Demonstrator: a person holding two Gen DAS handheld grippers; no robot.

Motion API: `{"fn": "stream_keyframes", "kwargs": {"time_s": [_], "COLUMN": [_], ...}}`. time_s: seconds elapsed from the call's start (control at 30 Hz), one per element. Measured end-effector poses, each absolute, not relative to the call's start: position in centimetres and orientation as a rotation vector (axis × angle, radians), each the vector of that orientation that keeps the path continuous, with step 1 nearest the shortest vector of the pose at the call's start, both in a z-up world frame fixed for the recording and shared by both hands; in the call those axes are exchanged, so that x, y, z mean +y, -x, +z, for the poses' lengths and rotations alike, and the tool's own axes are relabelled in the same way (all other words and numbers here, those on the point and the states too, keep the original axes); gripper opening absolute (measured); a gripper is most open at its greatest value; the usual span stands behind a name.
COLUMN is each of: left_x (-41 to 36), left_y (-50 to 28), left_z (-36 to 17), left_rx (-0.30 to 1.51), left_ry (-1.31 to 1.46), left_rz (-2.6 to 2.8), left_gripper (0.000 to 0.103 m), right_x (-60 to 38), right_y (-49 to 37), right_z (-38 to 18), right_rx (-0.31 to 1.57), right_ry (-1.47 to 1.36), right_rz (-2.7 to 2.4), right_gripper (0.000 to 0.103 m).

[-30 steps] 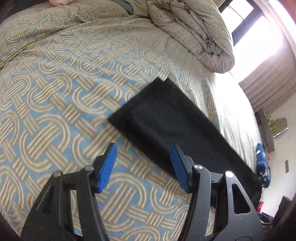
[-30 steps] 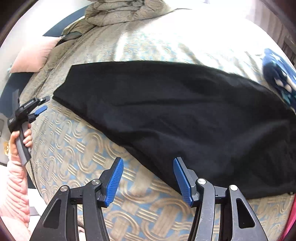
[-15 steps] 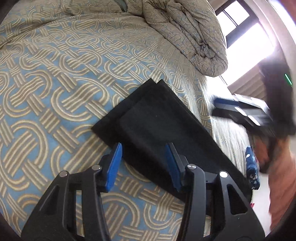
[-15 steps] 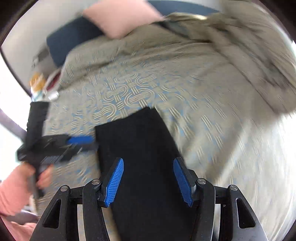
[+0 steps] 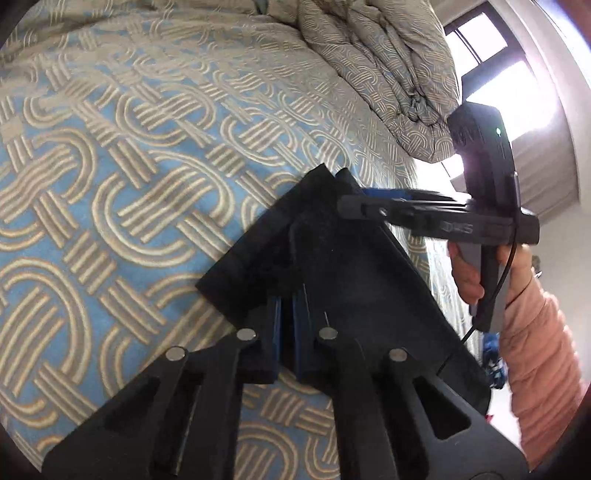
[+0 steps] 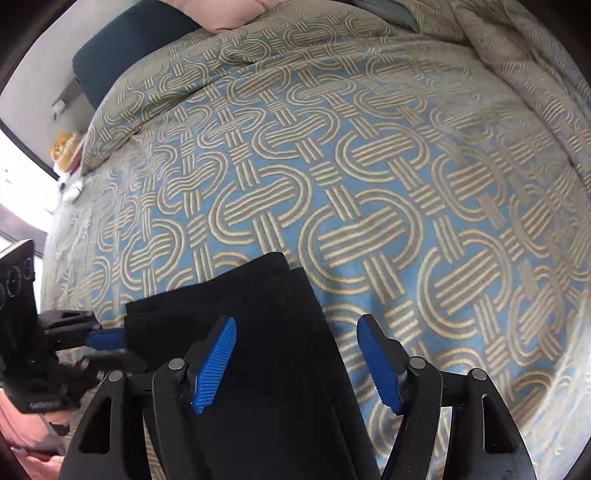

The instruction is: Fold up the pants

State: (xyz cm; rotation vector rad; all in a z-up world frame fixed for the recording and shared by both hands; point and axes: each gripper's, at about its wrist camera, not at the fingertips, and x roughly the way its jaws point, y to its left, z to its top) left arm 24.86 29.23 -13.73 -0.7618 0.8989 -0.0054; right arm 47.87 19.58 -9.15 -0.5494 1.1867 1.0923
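The black pants (image 5: 332,266) are lying folded lengthwise into a long strip on the bed's blue-and-beige patterned bedspread (image 5: 129,177), with their leg ends pointing toward the bunched-up duvet (image 5: 388,66). The left gripper (image 5: 286,332) is pinching the near corner of the leg hems – its blue pads are pressed almost together with black fabric caught between them. The right gripper (image 6: 295,363) is hovering over the far side edge of the same leg end, its blue pads spread wide apart, one pad (image 6: 214,363) over the fabric and the other over the bedspread (image 6: 369,166) – it is gripping nothing. A pink pillow (image 6: 236,13) is showing at the head of the bed.
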Motion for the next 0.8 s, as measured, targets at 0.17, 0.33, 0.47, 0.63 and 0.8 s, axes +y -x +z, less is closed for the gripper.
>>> {"fn": "stream_keyframes", "kwargs": {"time_s": [0.17, 0.33, 0.47, 0.63, 0.8], "left_x": [28.5, 27.8, 28.4, 28.8, 29.0], "left_y": [-23.6, -22.2, -22.4, -24.0, -22.8], "left_z": [-11.5, -8.2, -8.8, -11.9, -12.0], "left_rx": [0.823, 0.764, 0.794, 0.907, 0.907], "left_ry": [0.722, 0.622, 0.595, 0.580, 0.582], "left_rz": [-0.010, 0.024, 0.048, 0.094, 0.150], "left_gripper": [0.004, 0.004, 0.004, 0.004, 0.029], "right_x": [19.9, 19.7, 20.4, 22.1, 22.3], "right_y": [-46.8, -46.6, -46.9, -46.6, -46.7], "right_z": [-8.1, -5.6, -5.5, -8.3, -8.9], "right_rx": [1.149, 1.107, 1.107, 1.140, 1.148], "right_ry": [0.547, 0.499, 0.475, 0.569, 0.556], "right_rz": [1.122, 1.185, 1.205, 1.158, 1.106], "right_gripper": [0.007, 0.007, 0.007, 0.007, 0.019]}}
